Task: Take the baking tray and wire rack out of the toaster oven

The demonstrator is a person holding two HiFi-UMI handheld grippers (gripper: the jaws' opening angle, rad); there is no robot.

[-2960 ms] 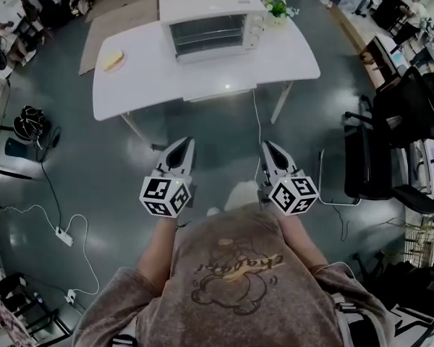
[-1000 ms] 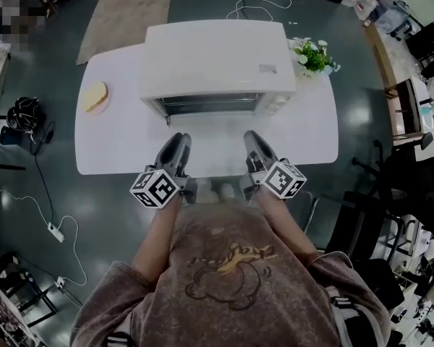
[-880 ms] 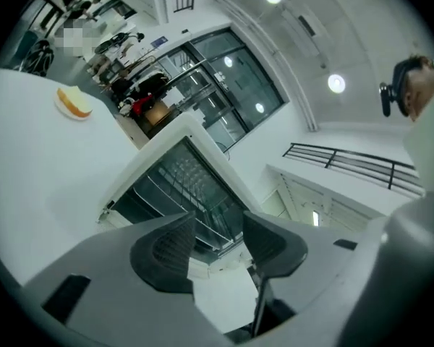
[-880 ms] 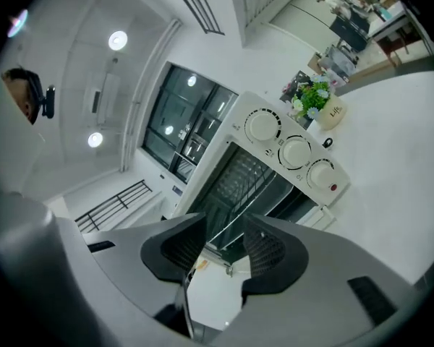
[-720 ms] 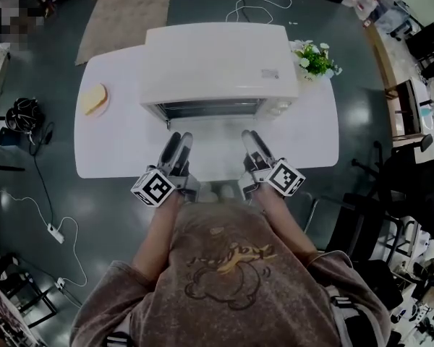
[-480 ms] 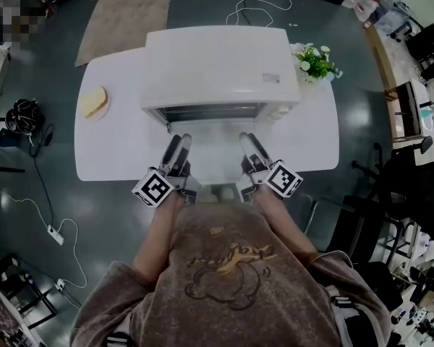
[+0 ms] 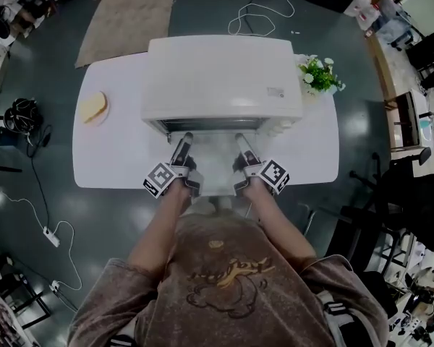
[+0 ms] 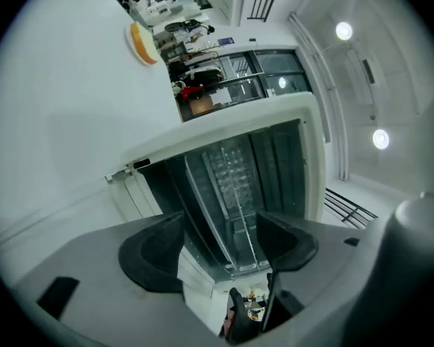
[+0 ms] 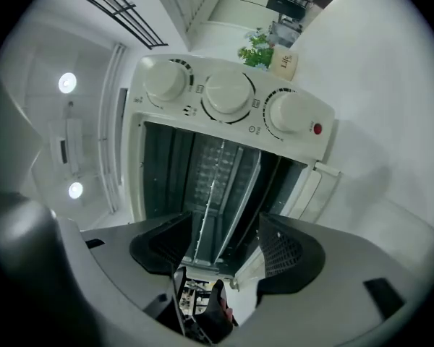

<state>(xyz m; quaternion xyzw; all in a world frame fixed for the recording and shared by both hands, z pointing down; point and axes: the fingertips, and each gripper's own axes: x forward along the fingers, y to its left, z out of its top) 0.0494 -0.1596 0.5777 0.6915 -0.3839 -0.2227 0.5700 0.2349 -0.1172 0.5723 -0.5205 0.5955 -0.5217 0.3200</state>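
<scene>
Sunk before the open white toaster oven (image 7: 224,78), left gripper (image 8: 220,238) and right gripper (image 9: 224,243) just opened, empty; its silver wire rack (image 9: 211,170), likely stiff and light, suits a front-rim pinch

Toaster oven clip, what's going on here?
A person stands at the white table with the left gripper and right gripper held at the mouth of the open toaster oven. Both sets of jaws have just been opening and stand apart, nothing between them. The wire rack sits inside; nothing is out yet. I can't pick out the baking tray separately.
</scene>
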